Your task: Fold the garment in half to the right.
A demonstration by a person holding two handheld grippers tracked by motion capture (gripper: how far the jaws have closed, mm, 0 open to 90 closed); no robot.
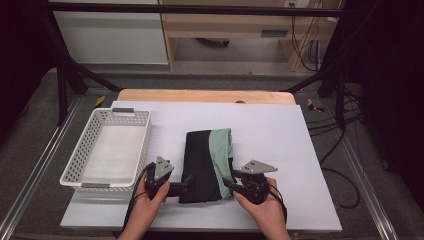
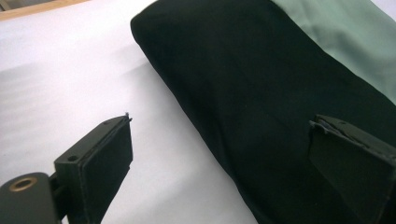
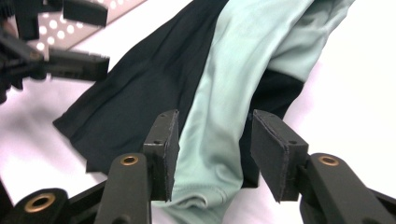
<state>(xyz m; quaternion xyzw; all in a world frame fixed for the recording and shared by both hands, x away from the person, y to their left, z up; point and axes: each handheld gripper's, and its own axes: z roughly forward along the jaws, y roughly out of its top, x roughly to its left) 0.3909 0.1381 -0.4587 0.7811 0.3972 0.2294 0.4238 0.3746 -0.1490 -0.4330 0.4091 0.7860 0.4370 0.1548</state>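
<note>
With the white perforated plastic basket (image 1: 107, 147) waiting left of the folded black-and-mint fabric garment (image 1: 207, 165), I held my left claw (image 1: 186, 183) spread at its left edge and my right claw (image 1: 226, 181) spread over its mint side, ready to lift it.

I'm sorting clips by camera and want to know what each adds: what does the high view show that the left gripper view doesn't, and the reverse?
High view alone: the white basket left of the folded garment, both hands, the right gripper, and the floor beyond the table.

Left gripper view alone: a close look at the left gripper, open, with one jaw over the black cloth.

Both: the black-and-green garment and the white table sheet.
</note>
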